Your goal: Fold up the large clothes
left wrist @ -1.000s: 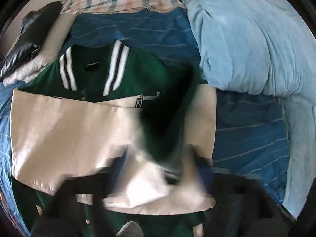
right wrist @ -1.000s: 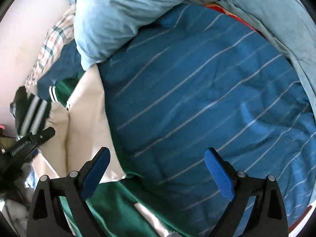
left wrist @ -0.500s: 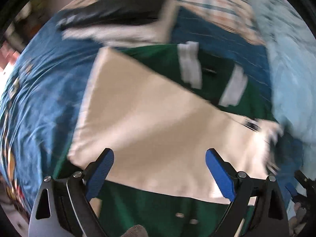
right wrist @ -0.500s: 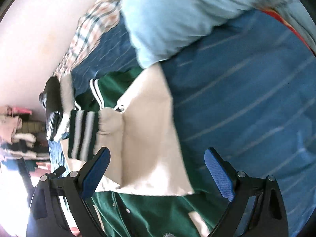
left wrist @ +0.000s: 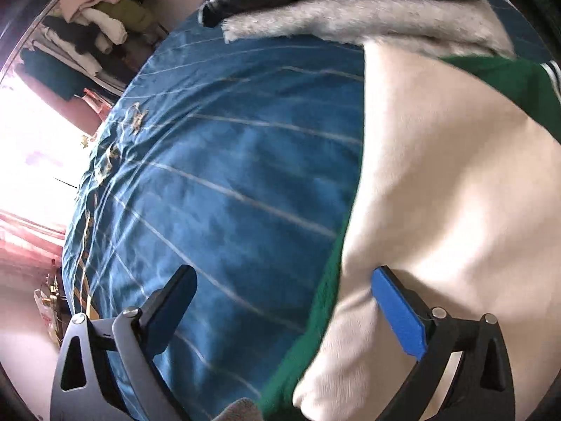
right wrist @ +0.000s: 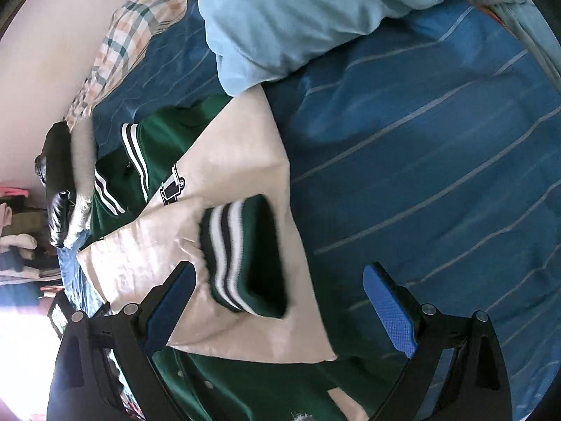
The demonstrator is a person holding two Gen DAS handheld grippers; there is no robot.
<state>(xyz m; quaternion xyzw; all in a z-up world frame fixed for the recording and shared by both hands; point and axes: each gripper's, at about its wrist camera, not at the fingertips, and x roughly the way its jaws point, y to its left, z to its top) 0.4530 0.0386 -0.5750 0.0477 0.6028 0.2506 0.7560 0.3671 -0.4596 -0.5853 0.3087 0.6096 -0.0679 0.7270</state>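
A green varsity jacket with cream sleeves lies on the blue striped bed sheet. Both cream sleeves are folded across its chest, and one green striped cuff rests on top of them. My right gripper hangs open just above that cuff and holds nothing. In the left wrist view a cream sleeve and the jacket's green edge fill the right side. My left gripper is over that edge and the sheet; its jaws are opening, with nothing pressed between the pads.
A light blue duvet is bunched at the head of the bed beside a plaid pillow. A black leather jacket with grey lining lies beyond the green jacket's shoulder. Piled clothes sit off the bed, near a bright window.
My left gripper swung from above the jacket's chest to its left edge, tilting downward. The right view moved from the bare sheet onto the jacket, where the striped cuff now lies on the sleeves.
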